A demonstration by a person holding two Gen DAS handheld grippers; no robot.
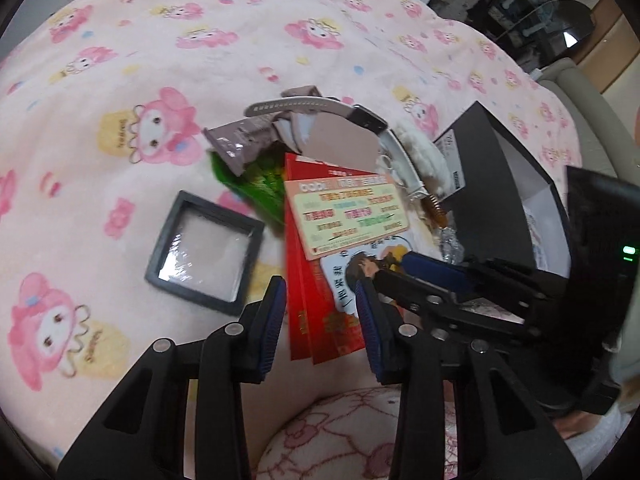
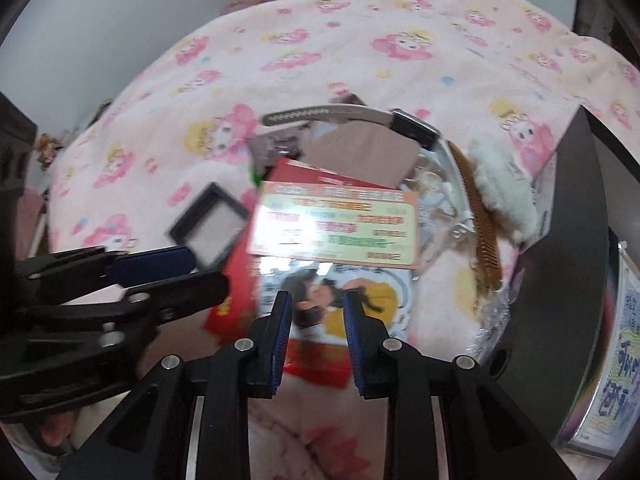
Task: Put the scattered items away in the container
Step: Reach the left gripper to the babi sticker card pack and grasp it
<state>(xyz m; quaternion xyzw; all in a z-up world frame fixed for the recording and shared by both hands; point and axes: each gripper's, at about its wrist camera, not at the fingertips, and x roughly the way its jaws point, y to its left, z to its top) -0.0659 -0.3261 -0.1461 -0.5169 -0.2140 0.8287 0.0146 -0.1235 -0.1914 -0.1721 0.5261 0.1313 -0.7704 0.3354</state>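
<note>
Two grippers hang low over a bed covered by a pink cartoon-print blanket [image 1: 120,60], both pointing at one heap of scattered items in the middle of each frame. The left gripper [image 1: 320,312] has its blue-padded fingers [image 1: 276,320] spread, with nothing between them; below the gap lie the red envelopes [image 1: 308,320]. The right gripper [image 2: 314,328] also has its fingers [image 2: 282,332] spread and empty, hovering above an illustrated card [image 2: 340,304] that rests on the same red envelopes. In the left wrist view the right gripper enters from the lower right; in the right wrist view the left gripper enters from the left edge.

On top of the heap, near frame centre, sits an orange-bordered printed card [image 1: 348,212], overlapping the illustrated card and the envelopes. Above it lie a plain brown card [image 1: 344,140] and a watch with a grey strap [image 1: 304,106], and to the upper left of it a grey foil sachet [image 1: 236,144] over a green packet [image 1: 256,180]. A black square frame case [image 1: 204,248] lies apart at centre left. Right of the heap are a white fluffy item [image 2: 504,184], a brown comb [image 2: 480,216] and some crinkled clear wrap [image 2: 492,320].

The container, a black box [image 1: 492,184], stands at the right of both frames, its open white interior showing in the left wrist view.
</note>
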